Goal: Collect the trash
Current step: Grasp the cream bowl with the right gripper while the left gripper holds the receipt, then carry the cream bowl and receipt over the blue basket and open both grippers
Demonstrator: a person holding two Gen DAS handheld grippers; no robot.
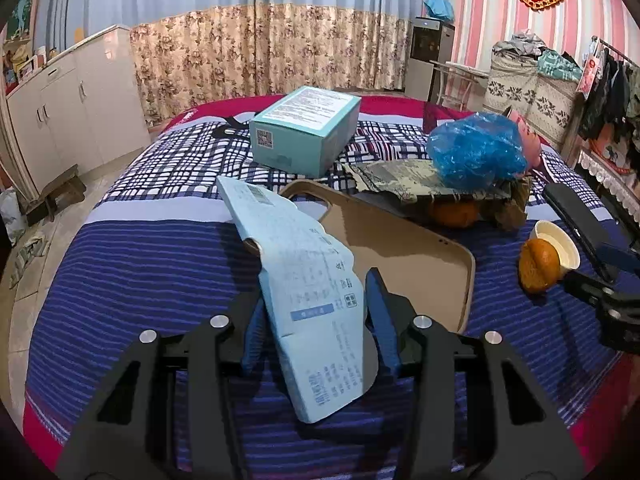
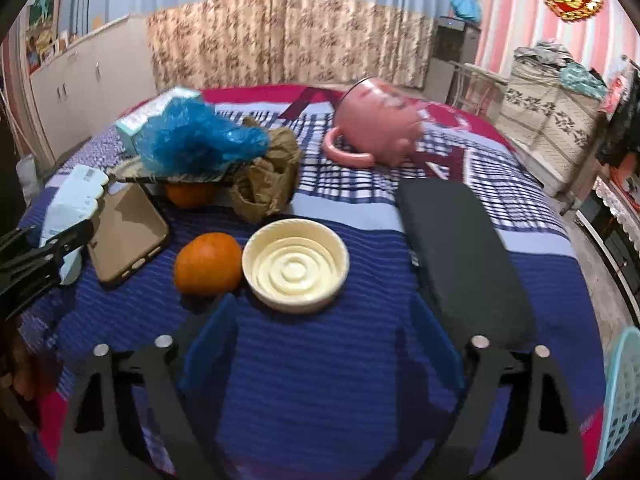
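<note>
My left gripper (image 1: 316,296) is shut on a flattened light-blue carton (image 1: 308,264), with a blue pad against each long edge. The carton's far end leans over a tan phone case (image 1: 400,248) on the striped bedspread. My right gripper (image 2: 324,344) hangs open over bare bedspread, nothing between its fingers. Just beyond it lie a cream ribbed dish (image 2: 296,264) and an orange (image 2: 208,264). Farther back a blue plastic bag (image 2: 192,140) sits on a flat sheet, with crumpled brown paper (image 2: 264,184) and a second orange (image 2: 188,194) beside it.
A teal box (image 1: 304,128) stands at the far side of the bed. A pink mug (image 2: 376,128) lies on its side, and a long black case (image 2: 464,260) lies right of the dish. A turquoise basket (image 2: 624,400) shows at the lower right edge.
</note>
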